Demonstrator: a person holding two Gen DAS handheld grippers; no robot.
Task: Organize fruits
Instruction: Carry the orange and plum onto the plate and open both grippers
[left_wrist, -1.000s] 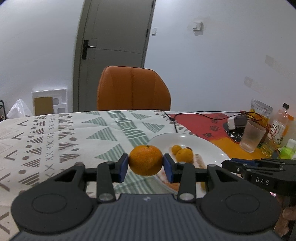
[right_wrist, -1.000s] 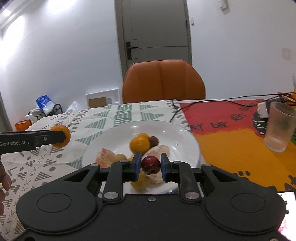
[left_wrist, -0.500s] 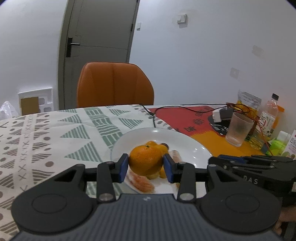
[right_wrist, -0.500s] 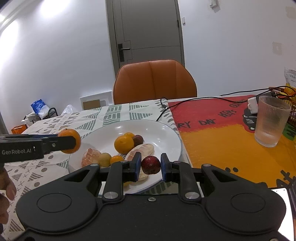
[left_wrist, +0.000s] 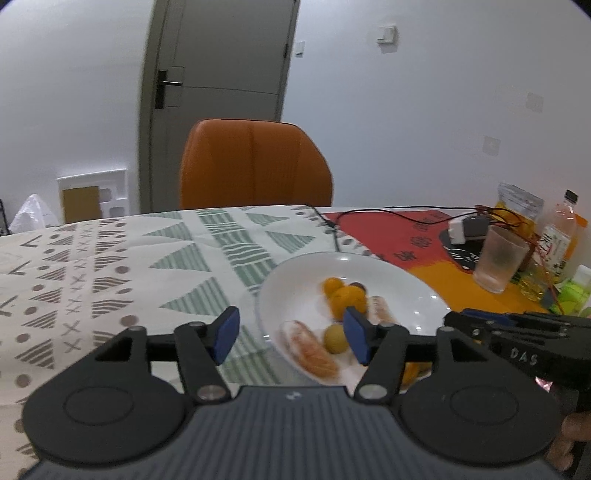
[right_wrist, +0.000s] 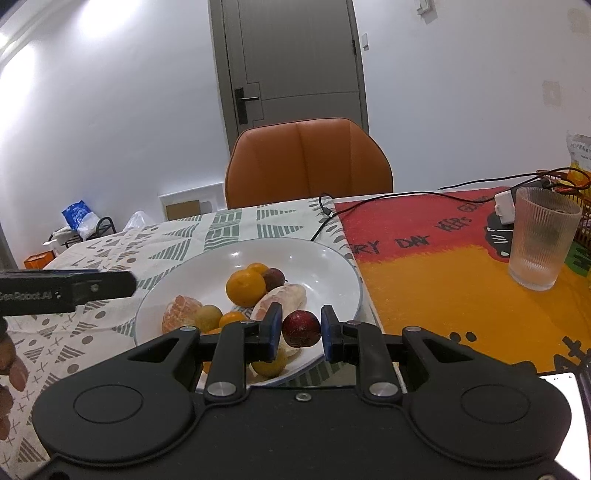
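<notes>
A dark red fruit (right_wrist: 301, 328) sits pinched between the pads of the right gripper (right_wrist: 298, 332), held above the near rim of a white plate (right_wrist: 332, 266).

On the plate lie oranges (right_wrist: 245, 287), peeled segments (right_wrist: 282, 299) and small yellow fruits (left_wrist: 335, 339). The left gripper (left_wrist: 290, 334), low over the plate's left edge and the patterned tablecloth (left_wrist: 110, 266), is opening its jaws with nothing between them. A ribbed glass (right_wrist: 541, 238) stands well to the right.

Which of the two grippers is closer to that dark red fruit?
The right gripper: the dark red fruit sits clamped between its jaws above the plate. The left gripper, jaws opening and empty, hovers off to the side at the plate's other edge.
</notes>
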